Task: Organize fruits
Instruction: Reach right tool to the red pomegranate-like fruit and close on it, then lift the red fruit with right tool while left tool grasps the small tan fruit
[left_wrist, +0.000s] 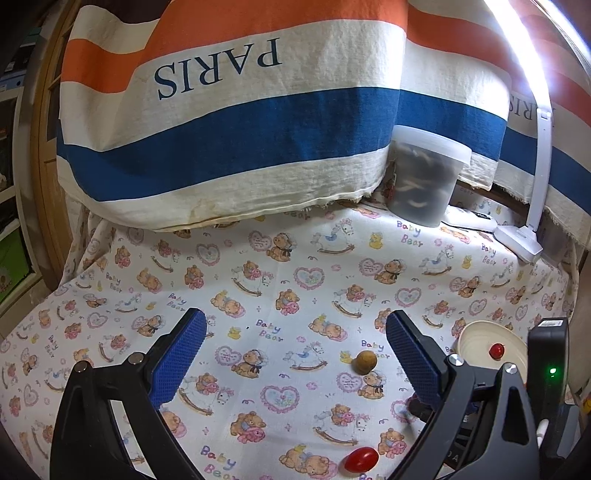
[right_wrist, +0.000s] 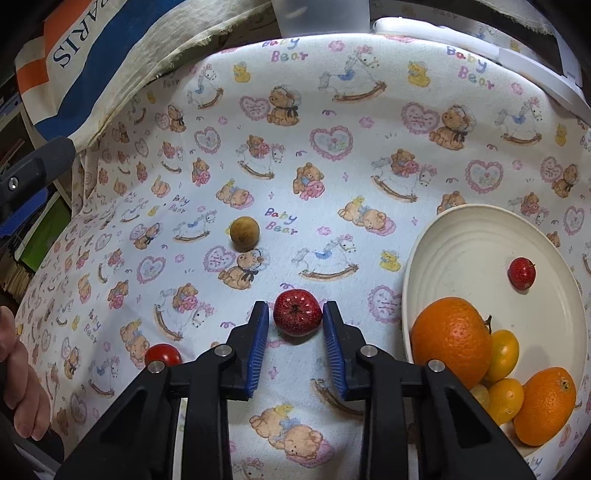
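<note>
Red fruit (right_wrist: 297, 312): on the surface, between the right tongs (right_wrist: 295, 325), pads closed in, seemingly just touching
Left tongs (left_wrist: 295, 354): released, empty
Plate (right_wrist: 461, 236): right of the right tongs
Risk: round fruit could squirt forward if pinched off-centre

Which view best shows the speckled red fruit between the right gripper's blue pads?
The right wrist view: the speckled red fruit sits centred between the right gripper pads. The left wrist view does not show it.
</note>
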